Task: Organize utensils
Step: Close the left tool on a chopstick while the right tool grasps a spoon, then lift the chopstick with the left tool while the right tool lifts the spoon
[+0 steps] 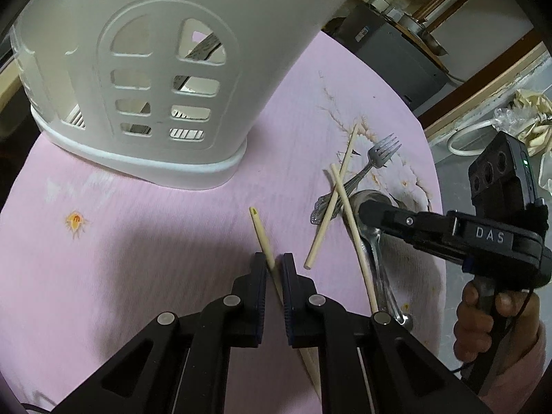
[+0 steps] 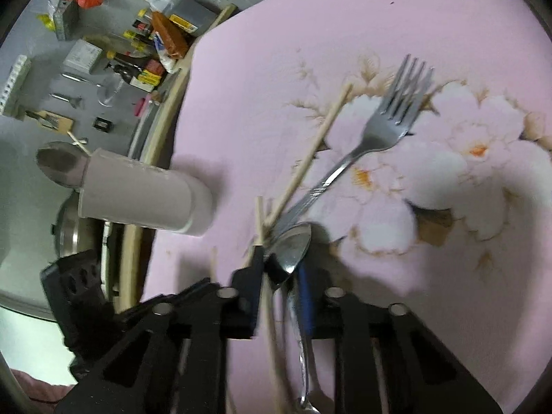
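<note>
Worktop [image 1: 145,241], covered in pink floral cloth, fills most of both views. White slotted utensil holder [image 1: 165,79] stands upper left in the left wrist view, a dark utensil handle visible through its cut-outs.

Left gripper [image 1: 274,269], bottom centre of the left wrist view: clenched on one chopstick [image 1: 262,234], which juts up past the pads toward the holder.

Right gripper [image 1: 367,212] enters from the right of that view, held by a hand [image 1: 496,324] at lower right. In the right wrist view it sits bottom centre [image 2: 279,269], blurred, jaws drawn nearly together about the spoon [image 2: 293,245] bowl and neck; whether the pads actually press on it I cannot tell.

Spoon lies centre-right of the left wrist view, handle running toward the bottom edge.

Fork [image 1: 372,164], tines toward upper right, lies just above the spoon.

Two loose chopsticks [image 1: 336,203] lie crossed over the fork handle.
</note>
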`<move>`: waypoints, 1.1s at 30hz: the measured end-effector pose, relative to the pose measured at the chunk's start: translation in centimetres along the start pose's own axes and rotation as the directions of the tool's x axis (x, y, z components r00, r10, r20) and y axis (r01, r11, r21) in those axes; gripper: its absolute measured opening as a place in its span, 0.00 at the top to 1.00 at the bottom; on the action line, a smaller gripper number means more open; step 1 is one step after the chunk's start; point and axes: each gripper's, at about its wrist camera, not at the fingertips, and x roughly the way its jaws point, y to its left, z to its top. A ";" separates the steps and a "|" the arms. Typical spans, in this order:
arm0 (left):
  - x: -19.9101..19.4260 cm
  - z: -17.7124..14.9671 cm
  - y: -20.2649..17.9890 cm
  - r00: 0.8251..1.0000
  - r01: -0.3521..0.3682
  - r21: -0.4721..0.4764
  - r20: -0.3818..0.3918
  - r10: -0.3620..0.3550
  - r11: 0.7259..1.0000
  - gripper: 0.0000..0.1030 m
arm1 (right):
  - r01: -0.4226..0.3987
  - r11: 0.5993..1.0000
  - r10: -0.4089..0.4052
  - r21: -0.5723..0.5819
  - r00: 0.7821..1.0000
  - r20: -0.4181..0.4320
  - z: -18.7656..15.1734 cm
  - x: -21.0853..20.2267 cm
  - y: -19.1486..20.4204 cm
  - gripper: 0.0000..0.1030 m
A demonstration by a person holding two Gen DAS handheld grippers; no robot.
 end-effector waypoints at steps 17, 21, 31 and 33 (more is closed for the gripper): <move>-2.8 -0.1 -0.2 0.996 0.072 0.102 0.051 -0.077 0.992 0.95 | 0.018 1.000 -0.021 0.015 0.986 0.167 -1.0 -3.2 0.2 0.96; -5.1 -0.5 -1.1 0.988 0.095 0.180 0.104 -0.115 0.979 0.95 | 0.027 1.000 -0.027 0.006 0.947 0.319 -3.4 -6.7 1.2 0.96; -9.9 -0.3 -0.4 0.956 0.180 0.269 0.179 -0.233 0.946 0.95 | 0.067 0.998 -0.047 -0.016 0.830 0.555 -7.6 -12.4 5.0 0.96; -10.9 -0.1 0.0 0.950 0.194 0.279 0.184 -0.251 0.941 0.95 | 0.073 0.997 -0.052 -0.014 0.819 0.571 -8.1 -12.6 6.0 0.96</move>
